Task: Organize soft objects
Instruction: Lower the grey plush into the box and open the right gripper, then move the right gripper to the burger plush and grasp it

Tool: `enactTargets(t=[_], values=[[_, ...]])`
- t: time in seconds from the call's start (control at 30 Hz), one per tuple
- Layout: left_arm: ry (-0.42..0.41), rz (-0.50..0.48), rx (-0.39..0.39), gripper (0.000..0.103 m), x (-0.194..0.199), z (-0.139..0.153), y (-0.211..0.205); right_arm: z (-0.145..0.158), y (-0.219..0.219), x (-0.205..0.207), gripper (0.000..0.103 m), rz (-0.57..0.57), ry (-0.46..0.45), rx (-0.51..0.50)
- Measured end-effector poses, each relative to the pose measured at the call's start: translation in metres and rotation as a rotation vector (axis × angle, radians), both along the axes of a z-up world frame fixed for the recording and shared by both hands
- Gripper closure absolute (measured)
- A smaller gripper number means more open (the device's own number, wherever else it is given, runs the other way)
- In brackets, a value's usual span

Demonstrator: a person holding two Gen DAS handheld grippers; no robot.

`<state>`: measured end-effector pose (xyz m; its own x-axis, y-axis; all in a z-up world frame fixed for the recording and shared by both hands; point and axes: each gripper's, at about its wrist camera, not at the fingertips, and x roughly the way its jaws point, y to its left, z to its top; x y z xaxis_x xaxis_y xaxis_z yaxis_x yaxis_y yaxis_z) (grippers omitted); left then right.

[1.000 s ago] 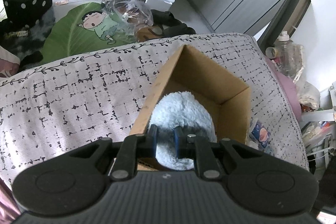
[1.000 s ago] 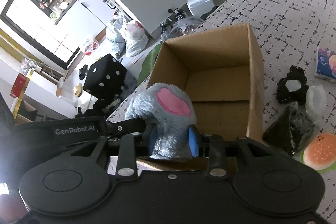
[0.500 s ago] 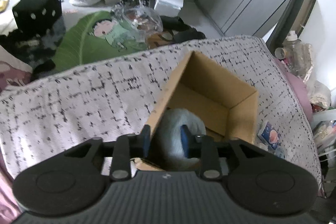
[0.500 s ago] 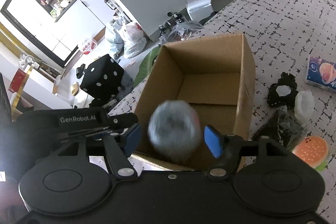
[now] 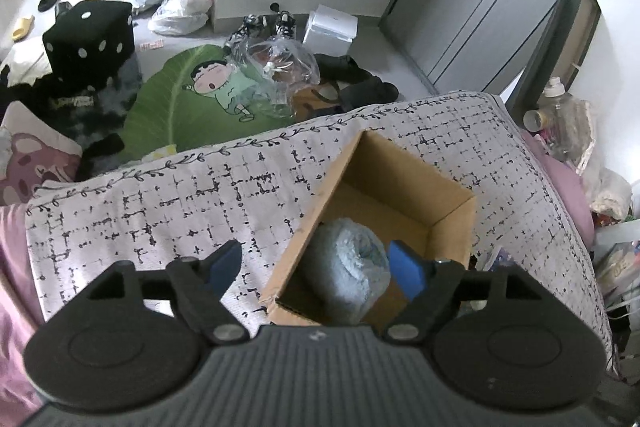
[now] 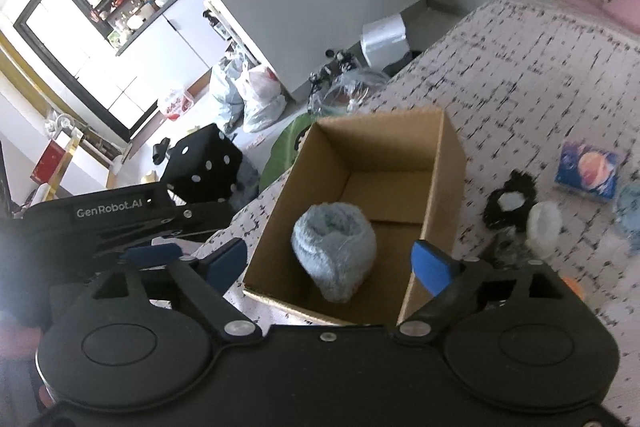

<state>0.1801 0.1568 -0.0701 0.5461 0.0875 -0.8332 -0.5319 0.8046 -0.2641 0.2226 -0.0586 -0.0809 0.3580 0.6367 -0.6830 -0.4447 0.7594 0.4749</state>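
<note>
A fluffy pale-blue plush toy [image 6: 334, 251] is lying inside the open cardboard box [image 6: 450, 163], near the corner closest to both cameras, rolled into a rounded bundle whose long pile is hiding its shape; the box is sitting on the bed [image 5: 180, 203], on a white cover printed with a broken black grid and a leafy border. The left gripper [image 5: 316, 267] is hanging above the box rim with its jaws opening, blue pads spread well clear of the fur on both sides, so nothing is being pinched; the right gripper [image 6: 332, 263] is doing likewise, jaws opening wide, the toy showing between the pads but untouched. Both tools seem to be angled downward over the same corner because the toy is bulky and limp, the sort of thing that probably needs two grips to be lowered in without snagging the stiff wall. The box is plain corrugated board, flaps out of the way, its far half showing bare floor, leaving room for more. Beside it on the cover, in the right wrist view, a black fuzzy item with a white centre [image 6: 510, 203], a whitish rounded object [image 6: 544, 225] and a small packet printed with a planet [image 6: 590, 171] are waiting, blurred; these are likely next in line, though what counts as soft among them is hard to judge.
</note>
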Motion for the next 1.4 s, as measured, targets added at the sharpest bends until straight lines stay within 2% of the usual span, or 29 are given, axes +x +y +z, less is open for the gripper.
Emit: enactTargets(t=[0.3,0.4,0.7,1.13,1.4], values=[[-0.038,-0.017,0.007,0.017,-0.005,0.019,-0.017,0.011,-0.028,0.001,0.008,-0.036,-0.011,-0.01],[-0.041,-0.022,0.004,0.017,-0.007,0.022,-0.023,0.015,-0.04,0.001,0.002,-0.049,-0.026,-0.019],[-0.062,-0.038,-0.003,0.017,-0.01,0.03,-0.042,0.025,-0.07,0.007,0.0,-0.103,-0.04,-0.025],[-0.077,-0.062,-0.006,0.016,-0.006,0.032,-0.073,0.021,-0.095,0.014,0.0,-0.102,-0.043,-0.053],[-0.071,-0.083,-0.023,0.016,0.0,0.021,-0.091,-0.002,-0.114,0.023,0.0,-0.141,0.017,-0.027]])
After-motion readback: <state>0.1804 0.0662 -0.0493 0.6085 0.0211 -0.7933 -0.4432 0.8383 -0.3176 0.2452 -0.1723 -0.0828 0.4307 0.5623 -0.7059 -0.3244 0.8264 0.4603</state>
